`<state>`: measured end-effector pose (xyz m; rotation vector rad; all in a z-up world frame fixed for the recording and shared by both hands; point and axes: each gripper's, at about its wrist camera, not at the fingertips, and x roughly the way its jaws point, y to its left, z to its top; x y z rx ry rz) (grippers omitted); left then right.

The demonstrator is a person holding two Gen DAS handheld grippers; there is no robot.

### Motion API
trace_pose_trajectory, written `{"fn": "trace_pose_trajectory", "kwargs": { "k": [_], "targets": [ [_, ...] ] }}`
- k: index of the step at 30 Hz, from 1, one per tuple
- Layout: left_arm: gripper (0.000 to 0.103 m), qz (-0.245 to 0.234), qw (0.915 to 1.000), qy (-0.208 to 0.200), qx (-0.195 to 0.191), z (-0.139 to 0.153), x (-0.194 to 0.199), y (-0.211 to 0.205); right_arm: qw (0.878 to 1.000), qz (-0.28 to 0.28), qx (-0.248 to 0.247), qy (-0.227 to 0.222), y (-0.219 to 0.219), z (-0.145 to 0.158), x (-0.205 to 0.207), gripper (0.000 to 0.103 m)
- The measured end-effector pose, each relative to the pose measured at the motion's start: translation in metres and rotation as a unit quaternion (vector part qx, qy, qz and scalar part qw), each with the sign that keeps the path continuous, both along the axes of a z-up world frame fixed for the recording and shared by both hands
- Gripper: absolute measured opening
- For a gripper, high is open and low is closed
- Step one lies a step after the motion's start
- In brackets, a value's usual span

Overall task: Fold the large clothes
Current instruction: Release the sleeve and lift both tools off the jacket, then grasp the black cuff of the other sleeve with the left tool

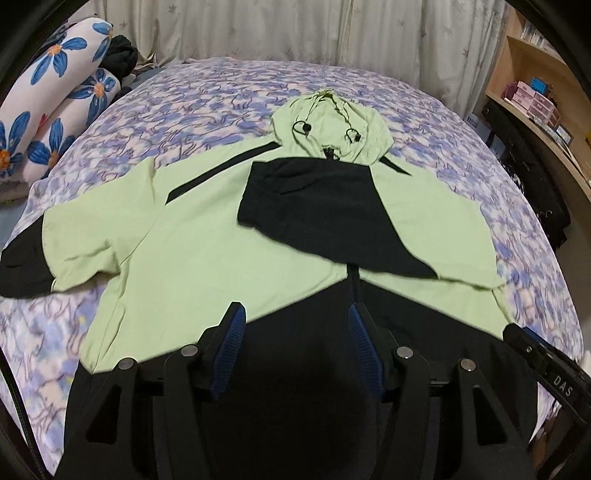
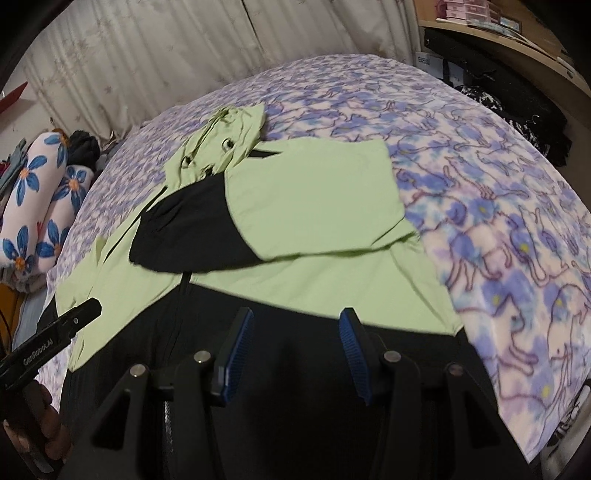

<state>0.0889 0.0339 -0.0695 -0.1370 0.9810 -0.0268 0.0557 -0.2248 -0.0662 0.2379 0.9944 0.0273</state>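
Note:
A light green and black hooded jacket lies front up on the bed, hood at the far end. Its right sleeve is folded across the chest, black cuff on top. The left sleeve lies spread out to the left. My left gripper is open and empty above the black hem. My right gripper is open and empty above the hem's right part, with the jacket beyond it. The left gripper's body shows at the right wrist view's left edge.
The bed has a purple and blue patterned blanket. White pillows with blue flowers lie at the far left. A curtain hangs behind. Wooden shelves with boxes and dark clothes stand at the right.

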Motion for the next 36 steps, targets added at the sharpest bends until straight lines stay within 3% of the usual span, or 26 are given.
{"fn": "trace_pose_trajectory", "kwargs": {
  "k": [18,28,36],
  "targets": [
    [0.058,0.039,0.9991,-0.001,-0.018,0.002,-0.064,0.067,0.996,0.067,-0.031,0.040,0.071,-0.016,-0.032,0.049],
    [0.066,0.086,0.9961,-0.015,0.018,0.004,-0.084,0.132,0.988,0.140,-0.066,0.001,0.146,0.008,-0.033,0.049],
    [0.066,0.152,0.9883,-0.014,0.010,-0.004,-0.093,0.204,0.979,0.195,-0.064,-0.024,0.207,0.025,-0.026,0.049]
  ]
}}
